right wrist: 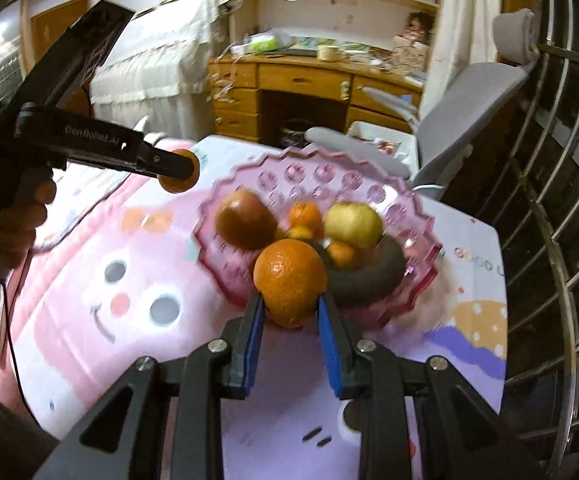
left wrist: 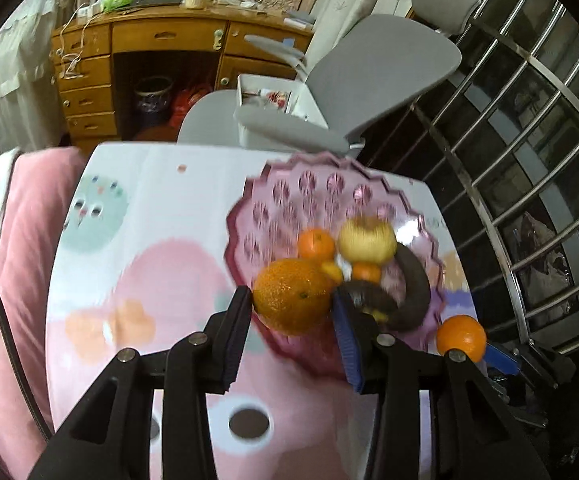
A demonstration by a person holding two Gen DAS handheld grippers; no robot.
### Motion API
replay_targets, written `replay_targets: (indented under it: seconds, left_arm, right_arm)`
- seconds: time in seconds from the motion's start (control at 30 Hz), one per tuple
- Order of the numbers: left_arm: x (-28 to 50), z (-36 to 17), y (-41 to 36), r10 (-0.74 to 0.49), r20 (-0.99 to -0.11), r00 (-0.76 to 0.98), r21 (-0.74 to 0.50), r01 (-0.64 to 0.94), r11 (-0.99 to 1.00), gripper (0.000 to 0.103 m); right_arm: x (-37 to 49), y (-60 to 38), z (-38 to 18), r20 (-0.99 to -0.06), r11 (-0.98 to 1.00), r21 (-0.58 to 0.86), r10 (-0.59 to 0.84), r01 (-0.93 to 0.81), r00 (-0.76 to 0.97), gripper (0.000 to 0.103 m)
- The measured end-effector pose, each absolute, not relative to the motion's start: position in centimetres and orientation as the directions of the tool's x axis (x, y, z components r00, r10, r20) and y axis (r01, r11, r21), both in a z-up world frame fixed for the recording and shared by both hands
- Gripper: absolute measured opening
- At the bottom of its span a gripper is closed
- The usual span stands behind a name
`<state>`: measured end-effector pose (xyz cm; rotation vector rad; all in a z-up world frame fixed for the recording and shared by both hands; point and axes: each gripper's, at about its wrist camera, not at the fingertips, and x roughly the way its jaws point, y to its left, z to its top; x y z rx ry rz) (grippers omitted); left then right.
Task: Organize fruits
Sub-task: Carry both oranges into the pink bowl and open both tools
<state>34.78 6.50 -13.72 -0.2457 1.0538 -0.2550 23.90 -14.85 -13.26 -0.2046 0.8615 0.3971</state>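
My left gripper (left wrist: 291, 308) is shut on a large orange (left wrist: 293, 296), held in the air at the near rim of a pink scalloped fruit bowl (left wrist: 329, 184). My right gripper (right wrist: 290, 304) is shut on another orange (right wrist: 289, 276) in front of the same bowl (right wrist: 329, 168). In the bowl lie a red apple (right wrist: 245, 220), a yellow apple (right wrist: 353, 226), small tangerines (right wrist: 305, 214) and a blackened banana (right wrist: 369, 284). The right wrist view shows the left gripper (right wrist: 177, 174) with its orange, left of the bowl. The right gripper's orange (left wrist: 460, 338) shows at the lower right of the left wrist view.
The bowl stands on a table with a pink cartoon cloth (right wrist: 129, 280). A grey office chair (left wrist: 369, 68) and a wooden desk (left wrist: 161, 40) are behind it. A metal railing (right wrist: 561, 200) runs along the right. A pink cushion (left wrist: 25, 220) lies to the left.
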Motion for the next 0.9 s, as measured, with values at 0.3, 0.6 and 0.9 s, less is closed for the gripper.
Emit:
replay_targets:
  seconds: [0.3,0.6,0.9]
  left_arm:
    - [40.5,-17.0,5.4,-0.374,-0.818,0.437,-0.355,0.129,0.926,0.040]
    - [40.8,-15.1,4.7,-0.410,-0.794,0.449,-0.356,0.203,0.912,0.079]
    - [34.0,-12.4,6.8,-0.350,-0.828,0.439,-0.330,0.124,0.936,0.089]
  right_arm:
    - [28.4,-15.0,-15.2,-0.796,0.967,0.000,0.153,-0.253,0.586,0.028]
    - [28.1,-14.9,-13.8,-0.809,0.991,0.025,0.099,-0.134,0.580,0.051]
    - [23.8,-15.4,-12.7,-0.866,0.988,0.122,0.150,-0.090,0.476,0.061]
